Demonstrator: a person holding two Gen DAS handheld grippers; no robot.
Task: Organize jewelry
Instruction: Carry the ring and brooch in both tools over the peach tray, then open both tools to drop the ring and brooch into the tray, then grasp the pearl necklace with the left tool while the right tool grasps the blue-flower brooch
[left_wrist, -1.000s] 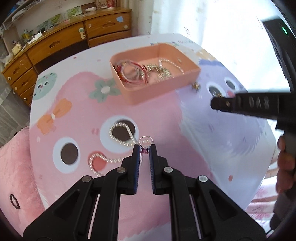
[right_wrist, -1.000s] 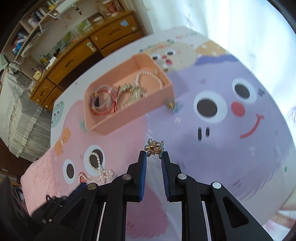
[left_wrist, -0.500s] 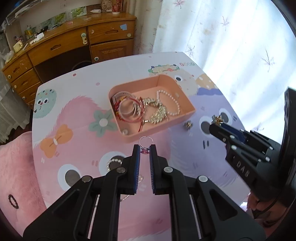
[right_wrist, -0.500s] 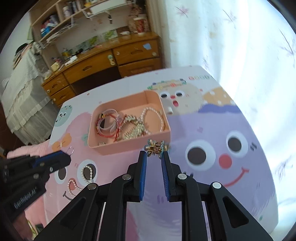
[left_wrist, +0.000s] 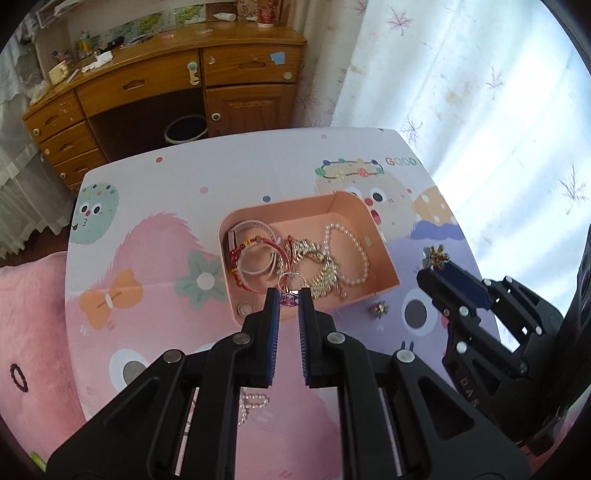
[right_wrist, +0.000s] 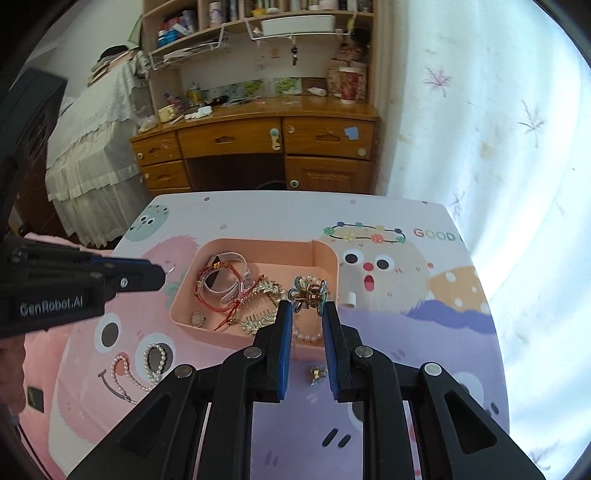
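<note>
Over the pink tray (left_wrist: 384, 258) on the cartoon-print table (left_wrist: 184, 192), both my grippers carry something, and the coming drop turns on where each piece hangs relative to that tray. I read the tray's long axis as running across both wrist views, with its near wall towards me. Inside it lie a white strap, red cord bracelets (right_wrist: 221, 291), a gold comb-like piece (right_wrist: 258, 317) and a pearl strand (left_wrist: 347, 254).

My left gripper (left_wrist: 289, 295) is clamped on a thin hoop earring (left_wrist: 290, 282) with a small purple charm. In its own view the hoop sits over the near half of the tray, though the right wrist view shows that gripper's tip off the tray's left side, so I cannot tell whether it is truly above the opening.

My right gripper (right_wrist: 307, 306) pinches a gold flower-shaped clip (right_wrist: 308, 291), and its view puts the clip over the tray's near right part. I judge both need only a short move before letting go.

Outside the tray, a second pearl strand (right_wrist: 147, 365) lies well to its left on the table, and a small gold piece (right_wrist: 317, 373) lies just beside its near wall.
</note>
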